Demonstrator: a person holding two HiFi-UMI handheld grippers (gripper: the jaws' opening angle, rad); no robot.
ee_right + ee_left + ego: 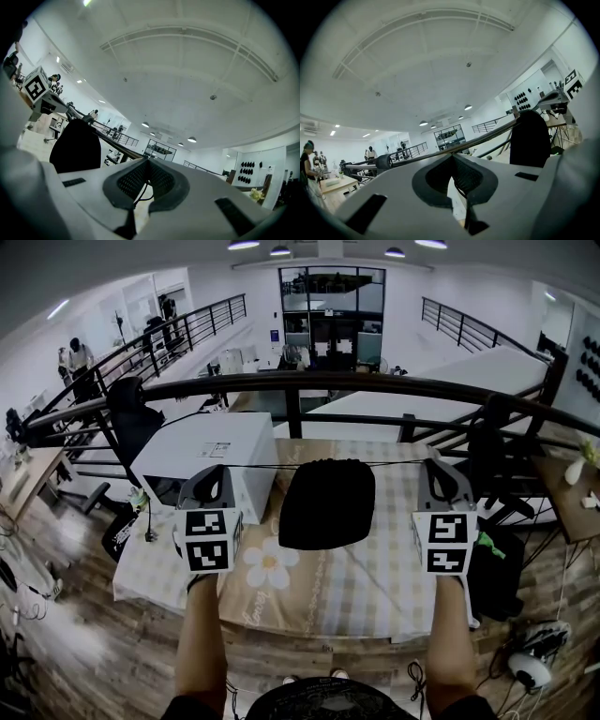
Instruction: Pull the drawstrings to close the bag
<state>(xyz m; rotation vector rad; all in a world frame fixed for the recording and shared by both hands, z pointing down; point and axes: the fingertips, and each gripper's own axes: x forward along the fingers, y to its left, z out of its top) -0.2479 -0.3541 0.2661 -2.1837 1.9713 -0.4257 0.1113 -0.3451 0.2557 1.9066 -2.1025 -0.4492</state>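
Between the two grippers, on the far half of the table (pixel 375 592), lies the black bag (pixel 326 504). Its gathered mouth is turned away from the person. From this mouth the left drawstring (pixel 262 466) goes tight to the left gripper (pixel 217 472), and the right drawstring (pixel 398 462) goes tight to the right gripper (pixel 437 465). Together the two cords make almost one straight line.

The left gripper view shows its jaws pressed together on the thin dark cord (pixel 461 187), with the bag (pixel 529 138) off to its right. The right gripper view shows the same: jaws clenched on the cord (pixel 139 190), and the bag (pixel 75 145) to its left.

A strip of bare checkered cloth lies between the bag and each gripper. A white box (pixel 211 451) stands just beyond the left gripper and on its outer side, so there is little room there. The right gripper is near the right edge of the table. Beyond both tips a dark railing (pixel 375 382) runs along the far edge. Toward the person the cloth is open, with only a printed flower (pixel 270 563).
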